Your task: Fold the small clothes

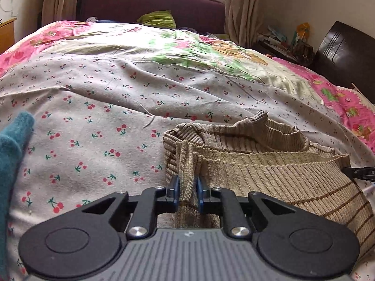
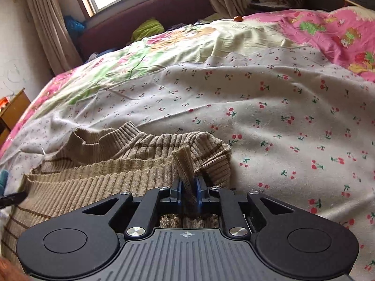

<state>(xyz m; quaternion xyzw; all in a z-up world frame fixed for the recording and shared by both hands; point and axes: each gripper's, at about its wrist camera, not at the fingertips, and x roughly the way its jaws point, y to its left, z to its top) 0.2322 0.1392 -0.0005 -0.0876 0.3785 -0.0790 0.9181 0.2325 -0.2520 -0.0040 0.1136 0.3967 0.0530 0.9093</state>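
The left gripper (image 1: 188,182) has its blue pads (image 1: 175,187) nearly together, pinching a bunched fold of the sweater (image 1: 269,164) between them. The right gripper (image 2: 188,183) does the same on the other side: its pads (image 2: 199,188) stand a narrow gap apart with a gathered strip of the knit squeezed in between.

The sweater lies on the bed (image 1: 98,121), just ahead of and under both sets of fingers. It is beige ribbed knit with thin brown stripes, and its collar (image 2: 103,135) stands up beyond the fingertips. The near edge is doubled over, so a ridge of lighter ribbing runs across between the two grippers. In each view the held fabric rises in a peak from the folded corner.

A cherry-print sheet (image 2: 281,117) covers the bed beyond the fingers. A teal garment (image 1: 11,145) lies well to the left of the left fingers.
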